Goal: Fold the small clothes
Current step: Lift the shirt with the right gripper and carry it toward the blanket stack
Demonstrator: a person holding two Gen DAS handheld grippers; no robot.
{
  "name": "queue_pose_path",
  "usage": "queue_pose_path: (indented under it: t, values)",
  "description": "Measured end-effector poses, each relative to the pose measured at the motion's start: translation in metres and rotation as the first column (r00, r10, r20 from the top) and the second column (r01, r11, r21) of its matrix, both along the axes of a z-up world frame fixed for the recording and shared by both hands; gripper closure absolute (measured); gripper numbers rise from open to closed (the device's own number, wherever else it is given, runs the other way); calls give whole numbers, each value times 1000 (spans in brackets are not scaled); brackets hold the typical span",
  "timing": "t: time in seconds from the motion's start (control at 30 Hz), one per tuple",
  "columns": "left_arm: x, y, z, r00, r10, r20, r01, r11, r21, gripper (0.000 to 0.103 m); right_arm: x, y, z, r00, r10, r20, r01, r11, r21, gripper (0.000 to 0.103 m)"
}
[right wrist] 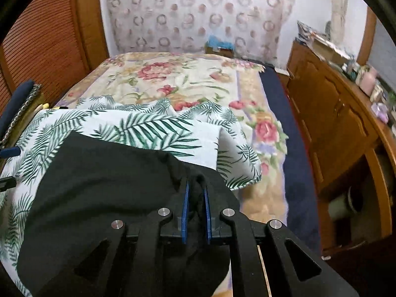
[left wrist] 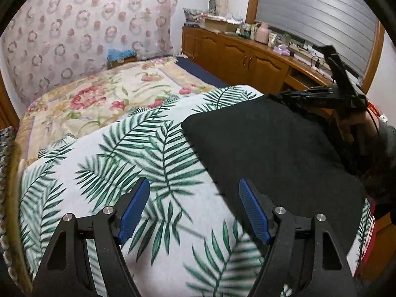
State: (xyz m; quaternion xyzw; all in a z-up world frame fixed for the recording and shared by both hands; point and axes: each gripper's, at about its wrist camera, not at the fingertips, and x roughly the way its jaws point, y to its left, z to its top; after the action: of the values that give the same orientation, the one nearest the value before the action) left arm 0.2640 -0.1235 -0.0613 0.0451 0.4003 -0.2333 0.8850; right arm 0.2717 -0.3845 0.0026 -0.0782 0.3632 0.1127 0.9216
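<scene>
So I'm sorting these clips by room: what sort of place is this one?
Most likely a bedroom in a home: a bed with a floral bedspread, a patterned curtain behind it, and a wooden cabinet cluttered with bottles and boxes along the side.

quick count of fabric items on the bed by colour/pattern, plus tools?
Black garment: 1
Palm-leaf print cloth: 1
Floral bedspread: 1
Navy sheet under the bedspread: 1
Tools: 2, left tool open over the leaf cloth, right tool shut on the black garment
Total: 6
</scene>
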Motion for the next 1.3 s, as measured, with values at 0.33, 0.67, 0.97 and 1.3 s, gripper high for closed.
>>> queue_pose_path:
  t: [0.33,0.67,0.97,1.3]
  values:
    - [52,-22,-18,999,3,-48,-2,1000,22,28,21,-23,-17,997,-34,-64,42,990,132,34]
    - [86,-41,-23,998,-26,-63,26,1000,-2,42,28,-35,-23,993,53,-104,-26,969,245,40]
    - [95,-47,-20,995,-63,-76,59,997,-51,74,20,-40,-19,995,39,-89,-17,971,240,78]
    - [61,-51,18,996,-86,31,88,993,-78,90,-27,-17,9,999,19,49,-23,996,87,92]
